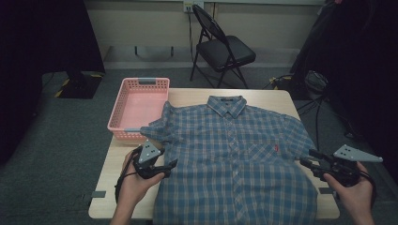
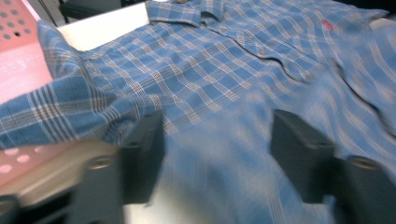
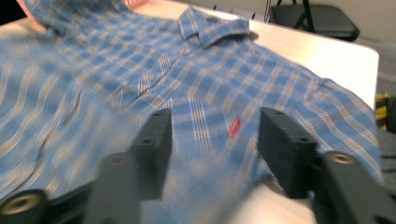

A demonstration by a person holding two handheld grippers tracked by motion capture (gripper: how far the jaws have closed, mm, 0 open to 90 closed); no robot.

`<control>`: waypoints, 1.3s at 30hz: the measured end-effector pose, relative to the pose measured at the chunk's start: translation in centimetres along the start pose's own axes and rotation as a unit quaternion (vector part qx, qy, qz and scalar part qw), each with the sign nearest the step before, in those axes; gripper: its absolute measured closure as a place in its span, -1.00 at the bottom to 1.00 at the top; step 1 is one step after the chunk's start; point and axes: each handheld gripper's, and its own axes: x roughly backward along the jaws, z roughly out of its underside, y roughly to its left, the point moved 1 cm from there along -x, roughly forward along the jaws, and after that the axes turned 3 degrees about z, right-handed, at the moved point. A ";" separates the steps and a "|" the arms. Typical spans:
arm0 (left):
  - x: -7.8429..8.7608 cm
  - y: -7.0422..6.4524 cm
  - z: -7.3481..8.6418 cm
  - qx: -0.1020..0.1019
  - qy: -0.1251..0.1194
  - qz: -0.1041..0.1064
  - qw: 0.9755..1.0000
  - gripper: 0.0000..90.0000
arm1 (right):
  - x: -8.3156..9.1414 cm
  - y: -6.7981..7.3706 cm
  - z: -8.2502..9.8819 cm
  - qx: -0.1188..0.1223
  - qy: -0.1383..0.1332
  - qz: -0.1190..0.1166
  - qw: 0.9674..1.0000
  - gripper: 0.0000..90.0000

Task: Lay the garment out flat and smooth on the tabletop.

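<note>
A blue plaid short-sleeved shirt lies face up and spread flat on the wooden table, collar at the far side and a small red mark on its chest pocket. My left gripper is at the shirt's left edge, just above the cloth, jaws open with nothing clamped. In the left gripper view the left gripper hovers over the shirt. My right gripper is open at the shirt's right edge. In the right gripper view the right gripper points over the shirt toward the pocket.
A pink plastic basket stands at the table's far left corner, and the shirt's left sleeve drapes over its near corner. The basket is close to the left gripper. A black folding chair stands beyond the table.
</note>
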 end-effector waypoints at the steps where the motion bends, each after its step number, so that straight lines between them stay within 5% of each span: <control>1: -0.4 0.1 0.0 -0.001 -0.001 0.007 1.000 -0.33 | -0.4 0.2 0.0 -0.004 -0.003 -0.012 1.000 -0.17; 4: -1.7 0.1 0.0 0.004 0.001 0.024 1.000 -0.41 | -2.7 1.4 0.3 0.014 0.008 -0.031 0.999 -0.42; 8: -3.4 0.2 0.4 0.011 -0.005 0.049 0.999 -0.41 | -5.7 2.1 1.6 0.015 0.037 -0.053 0.998 -0.48; 17: -4.9 0.6 1.5 0.008 0.006 0.059 0.998 -0.46 | -10.6 2.5 4.5 0.030 0.094 -0.051 0.994 -0.55; 20: -5.1 0.6 1.9 0.009 0.009 0.065 0.998 -0.49 | -11.4 2.4 5.2 0.050 0.112 -0.039 0.992 -0.59; 25: -5.2 0.7 2.2 0.013 0.010 0.068 0.998 -0.51 | -11.4 2.1 5.6 0.044 0.127 -0.040 0.990 -0.66; 39: -4.4 1.3 2.5 0.014 0.007 0.074 0.997 -0.59 | -11.4 1.7 5.7 0.045 0.127 -0.046 0.990 -0.67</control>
